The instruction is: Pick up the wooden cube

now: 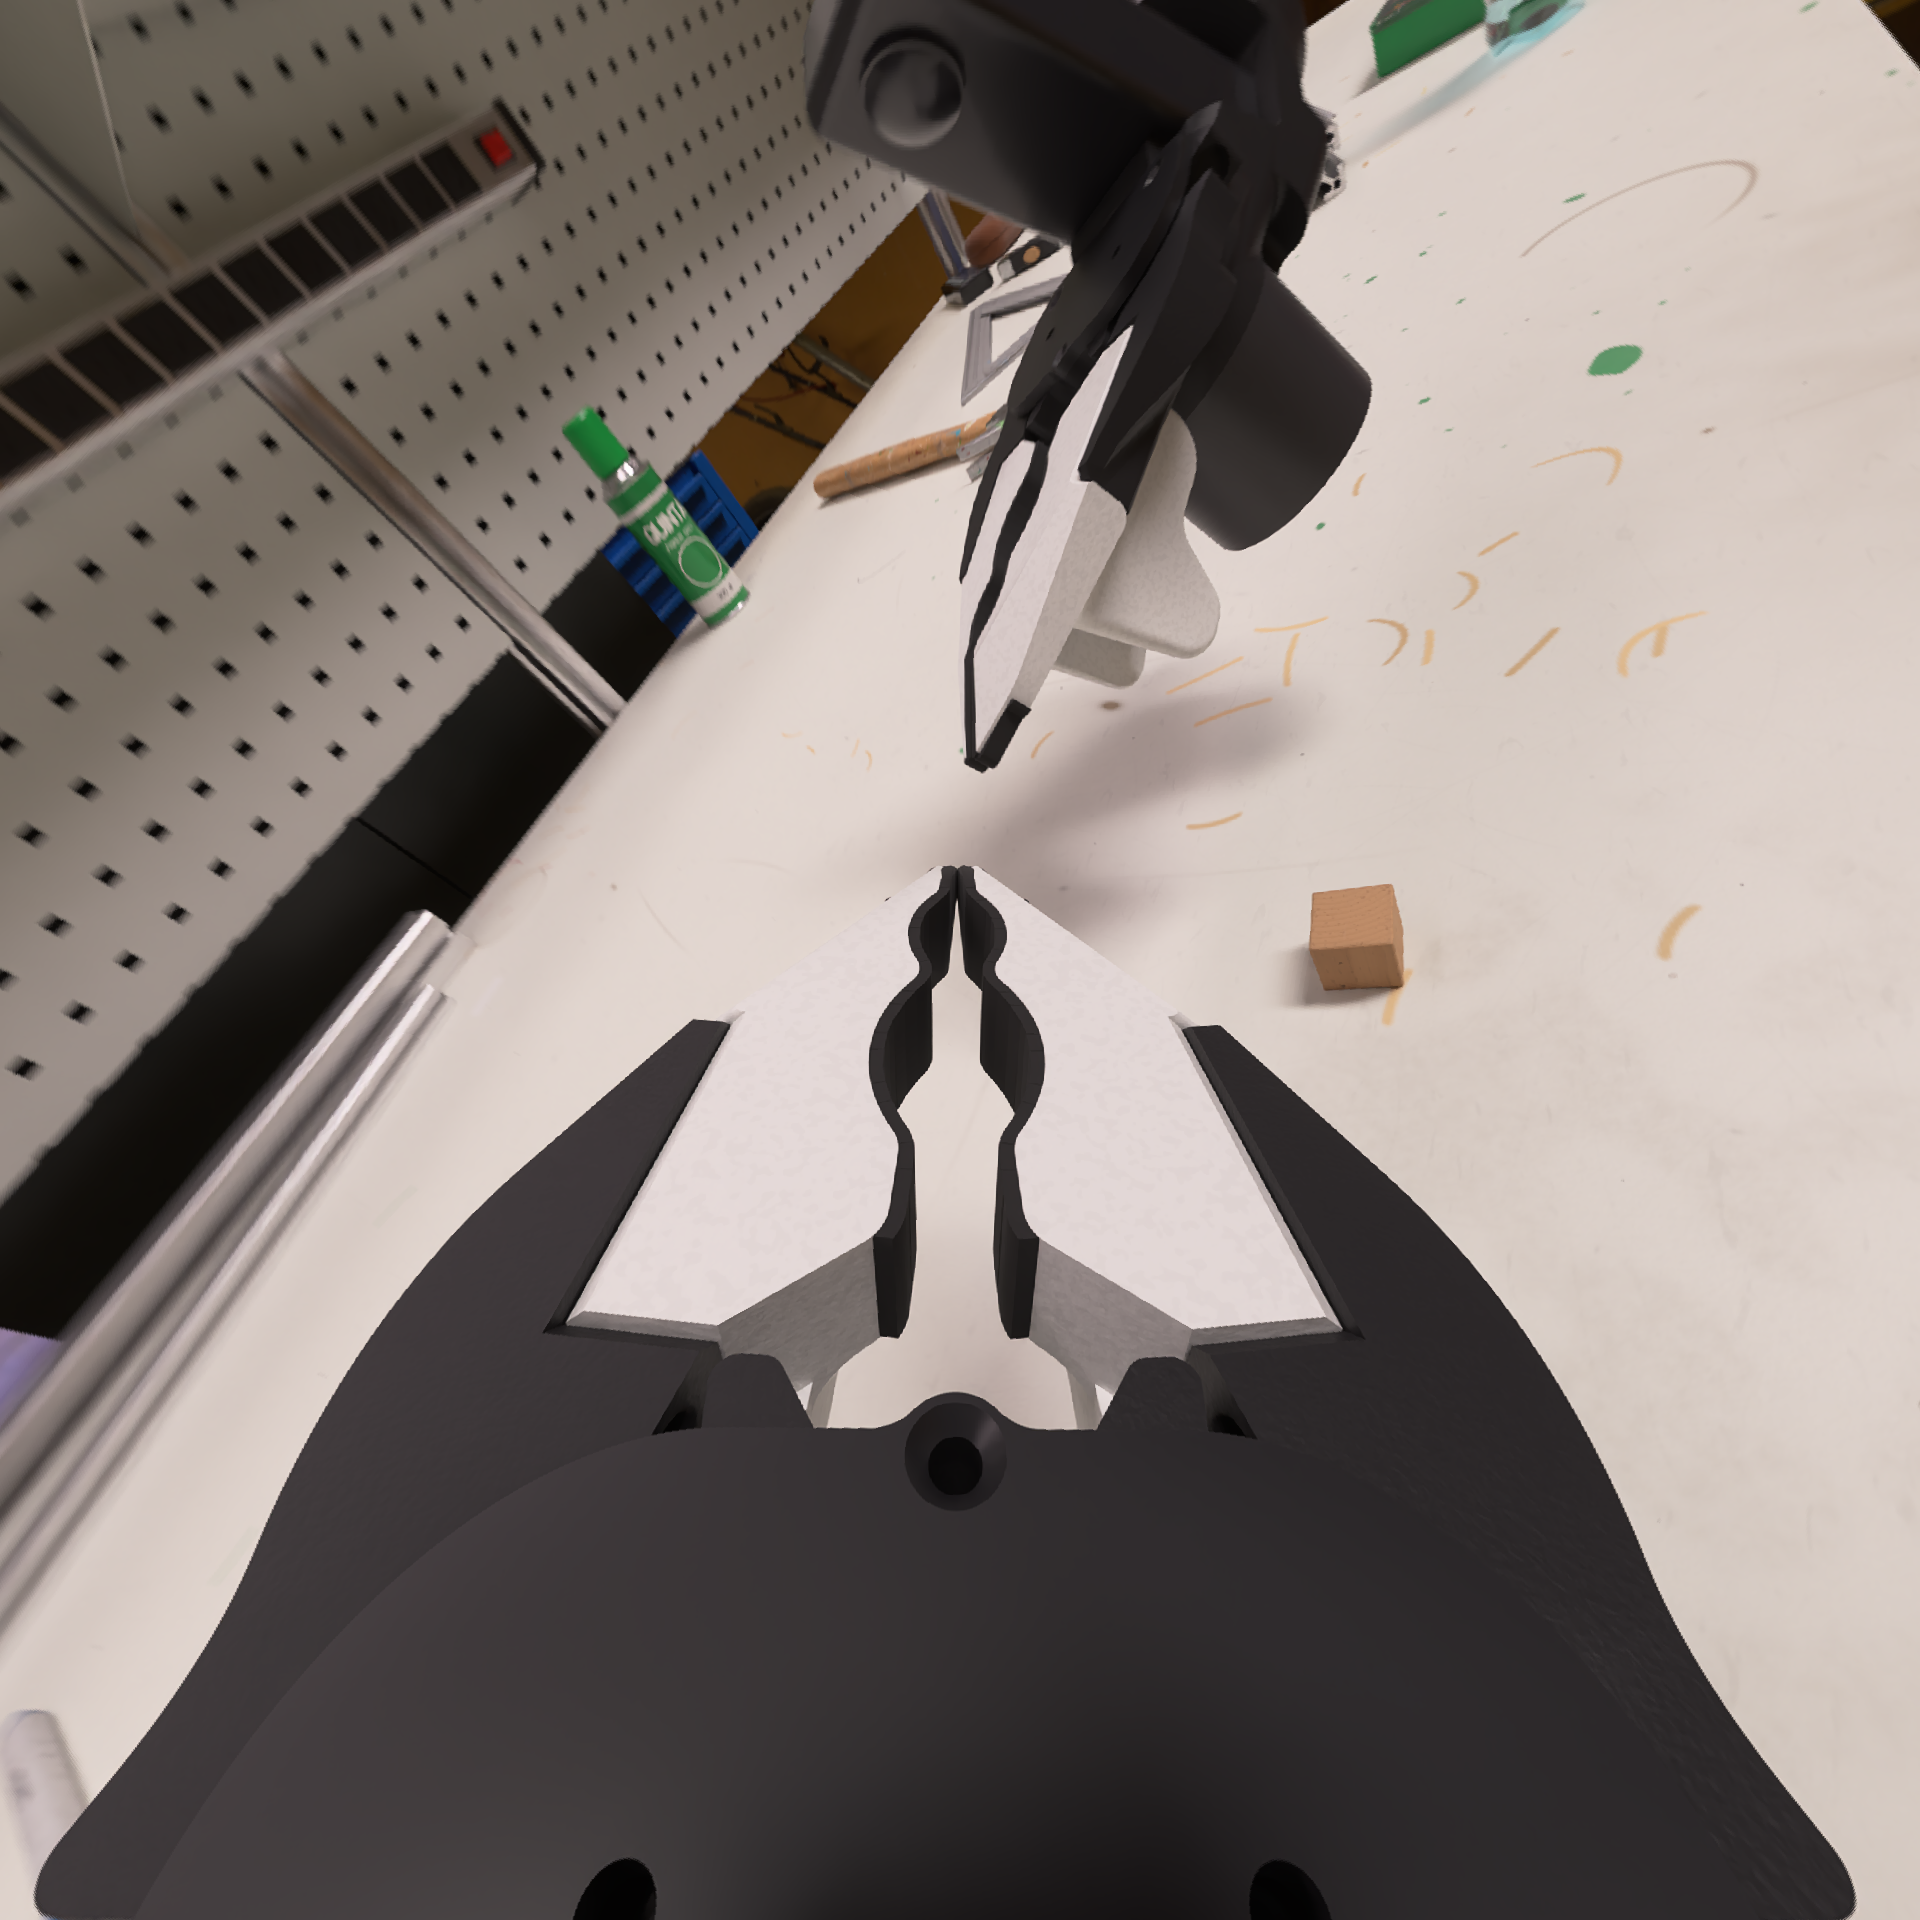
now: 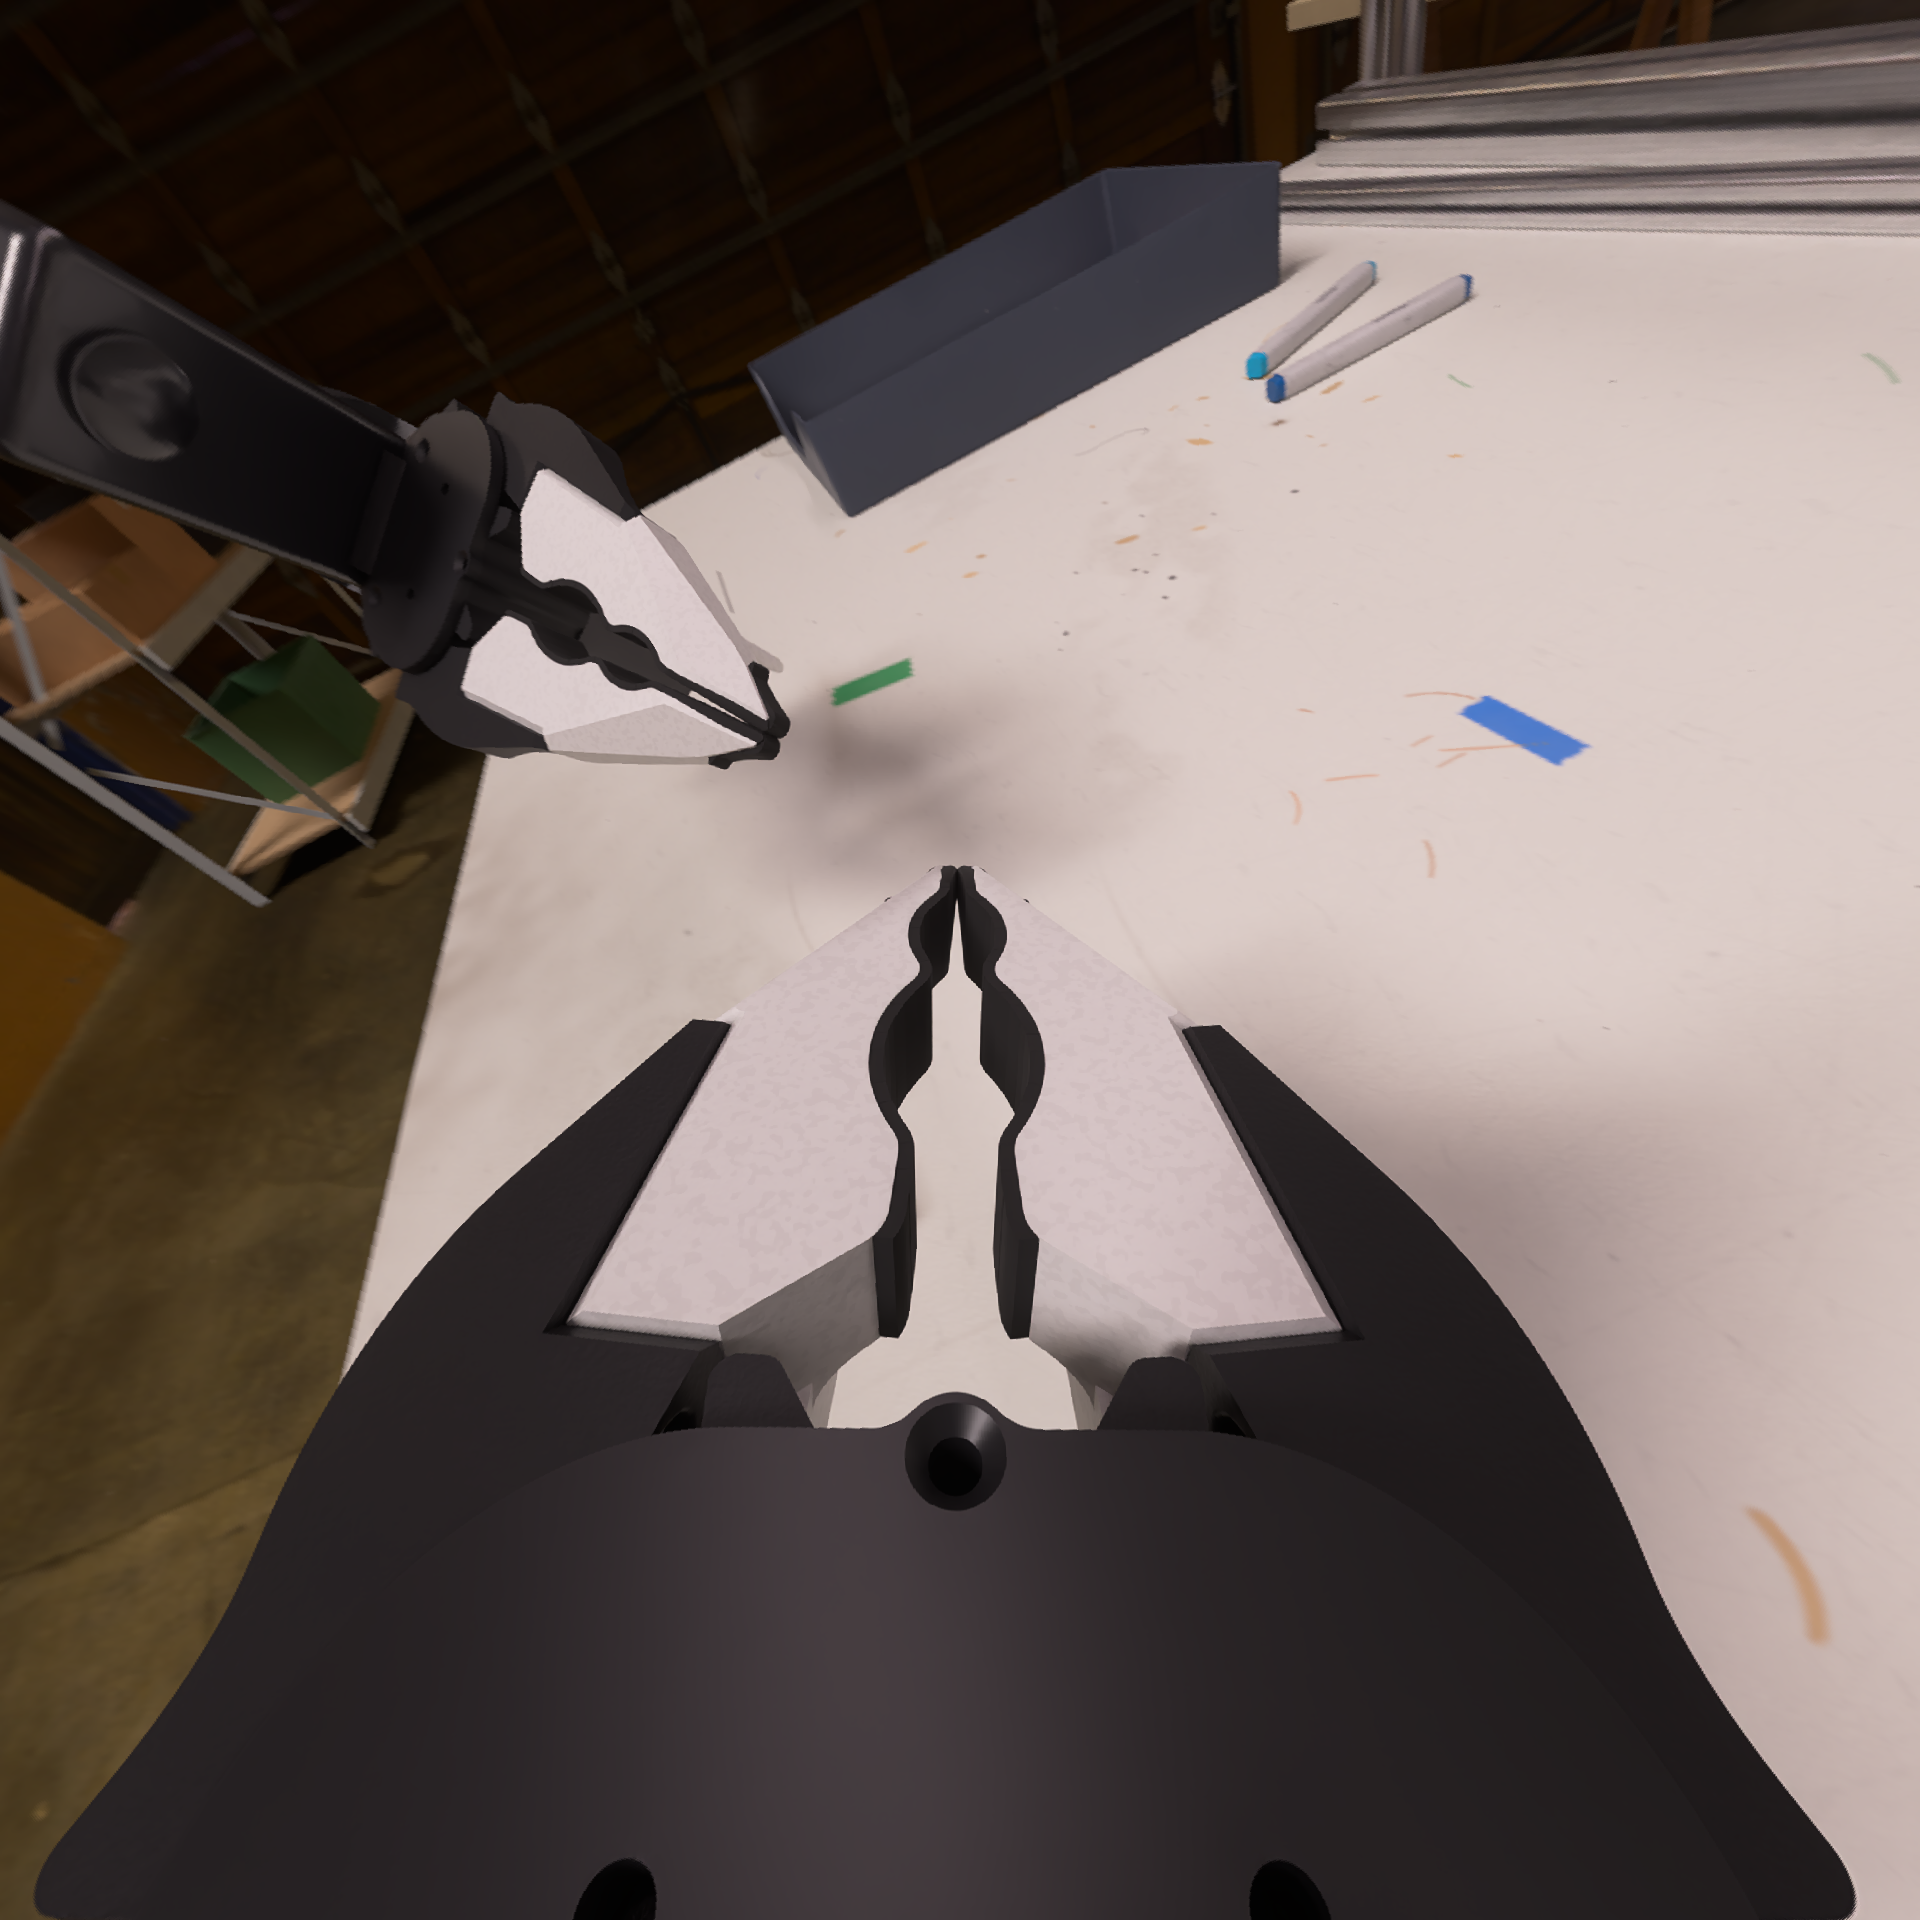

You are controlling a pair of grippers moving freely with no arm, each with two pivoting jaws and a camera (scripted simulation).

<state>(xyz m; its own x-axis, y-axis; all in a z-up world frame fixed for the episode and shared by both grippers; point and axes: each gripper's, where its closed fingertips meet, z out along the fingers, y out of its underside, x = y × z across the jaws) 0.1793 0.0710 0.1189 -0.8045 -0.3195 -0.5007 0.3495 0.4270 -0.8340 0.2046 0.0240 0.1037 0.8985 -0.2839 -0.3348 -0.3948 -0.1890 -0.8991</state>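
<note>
A small wooden cube [image 1: 1356, 937] sits on the white table [image 1: 1558, 1195], to the right of my left gripper [image 1: 957, 873] and apart from it. My left gripper is shut and empty, its tips touching just above the table. My right gripper [image 2: 957, 873] is also shut and empty over bare table. The right gripper also shows in the left wrist view [image 1: 987, 753], hanging tip-down beyond my left gripper. The left gripper shows in the right wrist view [image 2: 753, 748] at the left. The cube is not in the right wrist view.
A green spray can [image 1: 655, 520] and a blue rack [image 1: 691, 540] stand by the pegboard wall [image 1: 260, 623]. A wooden-handled tool [image 1: 904, 457] lies farther back. A grey bin [image 2: 1029, 332], two markers [image 2: 1351, 327], green tape [image 2: 871, 682] and blue tape [image 2: 1524, 729] lie on the table. The table edge drops off at left [image 2: 436, 935].
</note>
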